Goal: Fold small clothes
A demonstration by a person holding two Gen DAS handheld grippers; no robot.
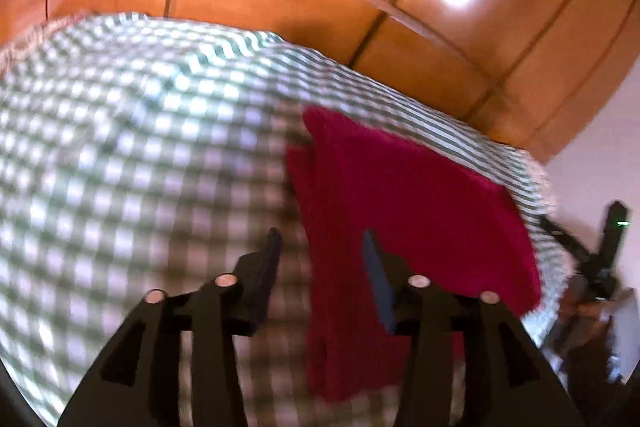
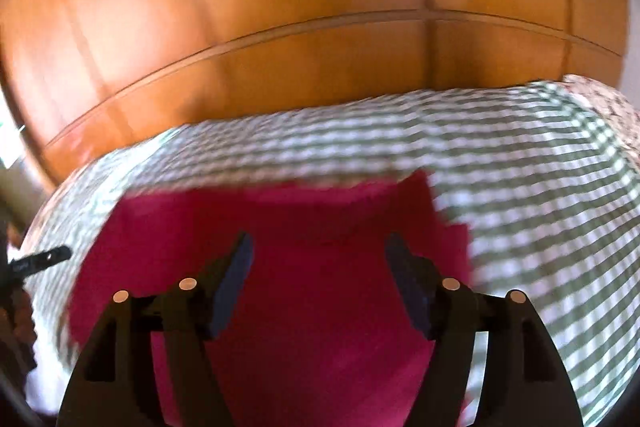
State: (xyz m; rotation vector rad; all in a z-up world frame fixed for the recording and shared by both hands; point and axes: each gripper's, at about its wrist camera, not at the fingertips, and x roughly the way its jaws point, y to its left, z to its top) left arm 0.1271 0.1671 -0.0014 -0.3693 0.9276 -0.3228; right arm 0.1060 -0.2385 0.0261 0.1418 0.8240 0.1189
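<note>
**Both grippers open above a red garment on a checked cover**

A wooden wardrobe front (image 2: 280, 47), orange-brown and panelled, is seen across the far side of both views. In front of it a green-and-white checked cover (image 1: 120, 147) is spread over a bed-like surface and fills the middle ground; its pattern is blurred.

A red garment (image 2: 312, 227) is laid flat on this cover. In the right wrist view it is placed centrally and near, with a straight far edge. In the left wrist view the same garment (image 1: 400, 187) is found to the right of centre.

The right gripper (image 2: 318, 247) is held over the garment with its jaws wide apart; nothing is clamped between them. The left gripper (image 1: 320, 239) is held at the garment's left edge, jaws partly apart, with no cloth pinched. Contact with the fabric cannot be told through the blur.
</note>
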